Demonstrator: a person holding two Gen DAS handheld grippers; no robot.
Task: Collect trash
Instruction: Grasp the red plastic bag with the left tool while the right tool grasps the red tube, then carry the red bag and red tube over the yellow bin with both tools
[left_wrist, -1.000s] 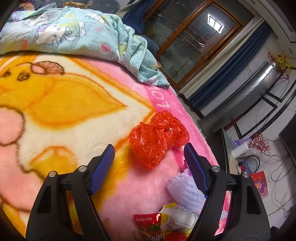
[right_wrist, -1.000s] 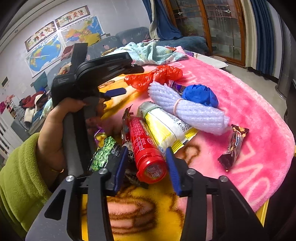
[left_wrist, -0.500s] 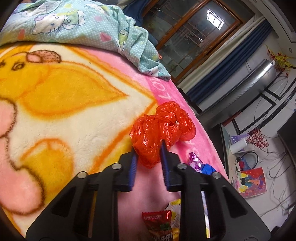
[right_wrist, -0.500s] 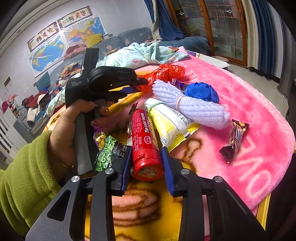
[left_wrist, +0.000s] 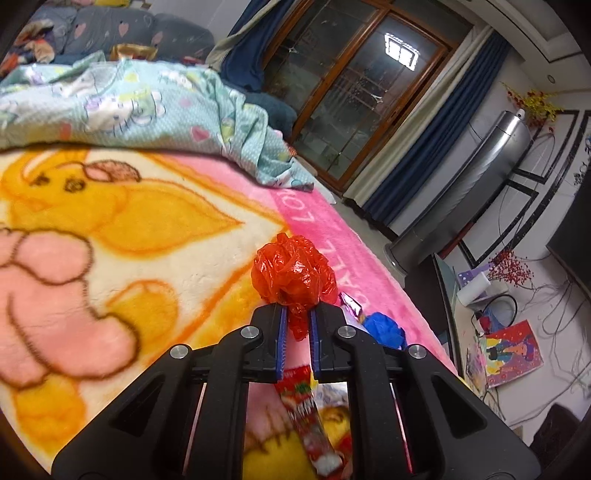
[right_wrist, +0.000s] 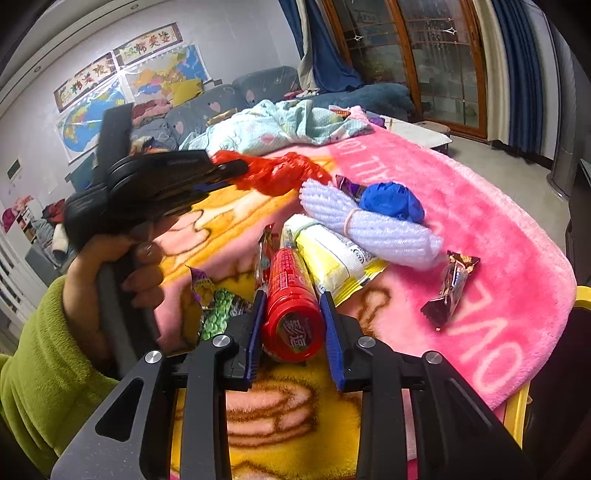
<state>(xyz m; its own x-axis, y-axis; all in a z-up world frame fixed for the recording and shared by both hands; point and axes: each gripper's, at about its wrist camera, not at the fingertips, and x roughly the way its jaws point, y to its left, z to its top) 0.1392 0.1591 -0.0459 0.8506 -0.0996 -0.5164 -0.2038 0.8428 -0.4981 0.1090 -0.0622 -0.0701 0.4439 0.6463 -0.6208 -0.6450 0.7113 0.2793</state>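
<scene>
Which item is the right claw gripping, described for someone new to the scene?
On the pink and yellow blanket, nearest the camera, the right claw clamps a red cylindrical tube. It lies beside a yellow-white packet; it alone is a rigid red cylinder.

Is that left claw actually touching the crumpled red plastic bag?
Touching. In the left wrist view the left gripper has its blue pads squeezed shut on a fold of the red plastic bag.

Your crumpled red plastic bag (left_wrist: 293, 273) hangs pinched at its lower tail. Your red tube (right_wrist: 291, 314) lies cap toward you, between a yellow packet (right_wrist: 332, 254) and green wrapper (right_wrist: 218, 317).
</scene>
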